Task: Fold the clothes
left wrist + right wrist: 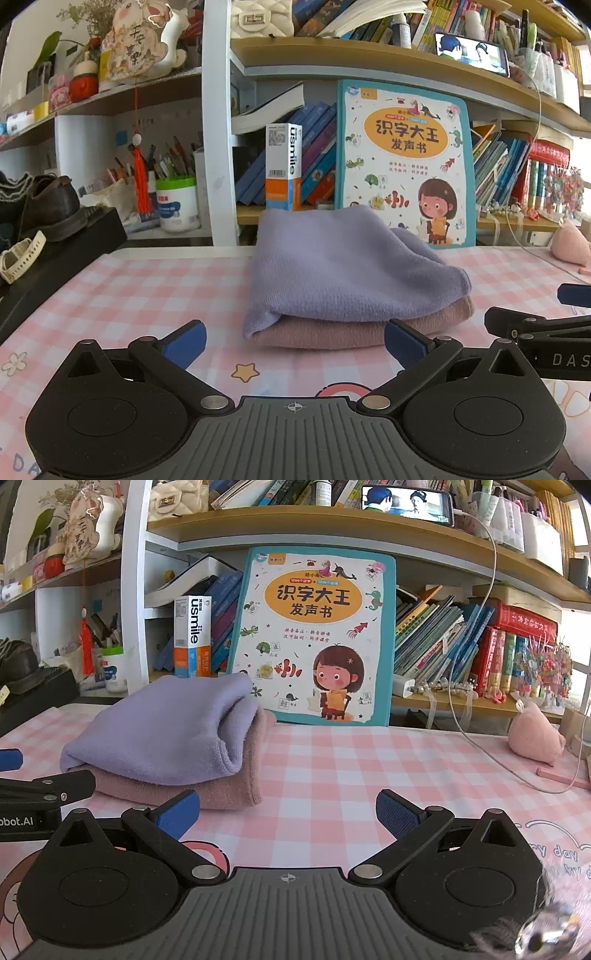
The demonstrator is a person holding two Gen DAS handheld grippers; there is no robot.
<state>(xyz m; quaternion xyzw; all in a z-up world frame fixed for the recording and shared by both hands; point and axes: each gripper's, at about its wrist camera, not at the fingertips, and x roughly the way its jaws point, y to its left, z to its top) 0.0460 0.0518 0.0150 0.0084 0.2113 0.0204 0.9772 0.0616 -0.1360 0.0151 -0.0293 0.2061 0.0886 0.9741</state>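
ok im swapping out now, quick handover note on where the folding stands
Left tool: open, empty, low over the pink checked table mat, facing the stack.
Right tool: open, empty, just right of the stack.
Clothes: folded lilac knit garment lies on top of the folded dusty-pink knit garment, mid-table before the bookshelf.
Done: both look folded and stacked.
Left: no loose clothes in view; perhaps square up the stack.

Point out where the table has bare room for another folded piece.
Bare checked cloth lies right of the folded stack, running to the white cable and pink plush. A narrower strip lies left of the stack, toward the black box. The back edge is crowded by the picture book.
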